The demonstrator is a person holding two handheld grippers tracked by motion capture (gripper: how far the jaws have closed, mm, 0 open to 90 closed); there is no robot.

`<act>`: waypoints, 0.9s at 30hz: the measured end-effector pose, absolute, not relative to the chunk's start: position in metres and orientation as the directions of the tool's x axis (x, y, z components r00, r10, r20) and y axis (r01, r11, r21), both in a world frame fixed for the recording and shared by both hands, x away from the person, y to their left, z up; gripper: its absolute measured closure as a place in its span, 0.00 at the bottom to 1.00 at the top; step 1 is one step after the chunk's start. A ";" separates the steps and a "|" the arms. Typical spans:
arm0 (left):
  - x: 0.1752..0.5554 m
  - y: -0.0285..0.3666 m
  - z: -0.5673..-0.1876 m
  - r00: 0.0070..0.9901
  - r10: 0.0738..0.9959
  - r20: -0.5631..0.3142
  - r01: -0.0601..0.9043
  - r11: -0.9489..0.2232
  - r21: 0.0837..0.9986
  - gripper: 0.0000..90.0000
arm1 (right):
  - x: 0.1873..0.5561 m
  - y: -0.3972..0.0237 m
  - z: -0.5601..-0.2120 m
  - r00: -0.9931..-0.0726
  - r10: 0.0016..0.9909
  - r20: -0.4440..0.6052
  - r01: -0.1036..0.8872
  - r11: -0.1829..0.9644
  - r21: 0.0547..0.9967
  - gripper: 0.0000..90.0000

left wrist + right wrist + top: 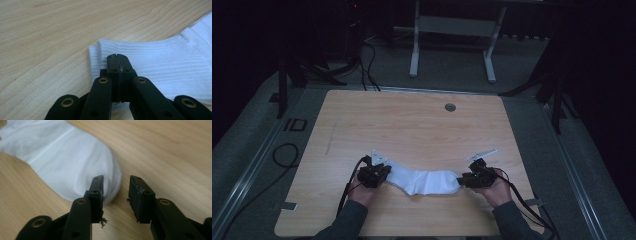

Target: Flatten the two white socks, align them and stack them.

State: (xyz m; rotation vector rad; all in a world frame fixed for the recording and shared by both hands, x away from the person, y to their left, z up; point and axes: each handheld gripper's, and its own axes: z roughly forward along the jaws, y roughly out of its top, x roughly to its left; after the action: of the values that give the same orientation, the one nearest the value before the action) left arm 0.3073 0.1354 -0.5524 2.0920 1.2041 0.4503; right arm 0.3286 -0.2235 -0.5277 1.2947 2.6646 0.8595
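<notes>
**White sock lay stretched between two black grippers on a pale wooden table**

Black and pressed tight together, the jaws of the left gripper (117, 58) met with no gap between them in the left gripper view. Their tips sat over the ribbed cuff end of a white knitted sock (160, 67), just inside the cuff's open edge. Whether a fold of fabric was pinched between them could not be told; the jaws hid that spot. Beyond the tips the ribbing ran off to the right of the jaws, and the bare light-wood tabletop (50, 37) spread ahead and to the left of them.

The right gripper (116, 185) stood with its jaws parted, bare wood visible through the gap. The rounded toe end of the sock (65, 162) lay just beside the left-hand jaw and partly behind it, not between the two; the right-hand jaw was over bare table (170, 150). Some frayed fibres hung from the lower inner edge of the left-hand jaw.

From the high view, the sock (424, 181) lay flat near the person's edge of the table (412, 125), bent slightly in the middle, with the left gripper (379, 172) at its cuff end and the right gripper (467, 179) at its toe end. Each gripper was held in a hand, with dark sleeves entering from below. A small round grey grommet (450, 107) sat well beyond the fingers, near the table's far edge. Black cables trailed from both grippers toward the person.
</notes>
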 end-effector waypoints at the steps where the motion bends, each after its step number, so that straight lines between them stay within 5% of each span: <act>1: 0.307 0.135 -0.552 0.513 0.858 -0.033 0.625 -0.347 0.699 0.99 | 0.329 -0.222 -0.531 -0.647 0.739 0.188 0.712 0.496 0.497 0.69; 7: 0.307 0.134 -0.553 0.514 0.858 -0.020 0.620 -0.355 0.700 1.00 | 0.330 -0.213 -0.537 -0.670 0.719 0.185 0.701 0.531 0.477 0.94; 19: 0.305 0.130 -0.554 0.524 0.851 -0.018 0.612 -0.362 0.703 1.00 | 0.341 -0.227 -0.514 -0.657 0.750 0.074 0.671 0.538 0.510 0.95; 27: 0.304 0.128 -0.553 0.530 0.848 -0.023 0.612 -0.364 0.702 0.99 | 0.351 -0.224 -0.531 -0.646 0.762 0.051 0.685 0.549 0.478 0.94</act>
State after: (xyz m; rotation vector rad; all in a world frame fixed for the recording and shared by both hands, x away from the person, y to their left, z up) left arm 0.3042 0.1281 -0.5532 2.1037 1.1792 0.4556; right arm 0.3510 -0.2236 -0.5305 1.2337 2.6190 0.7013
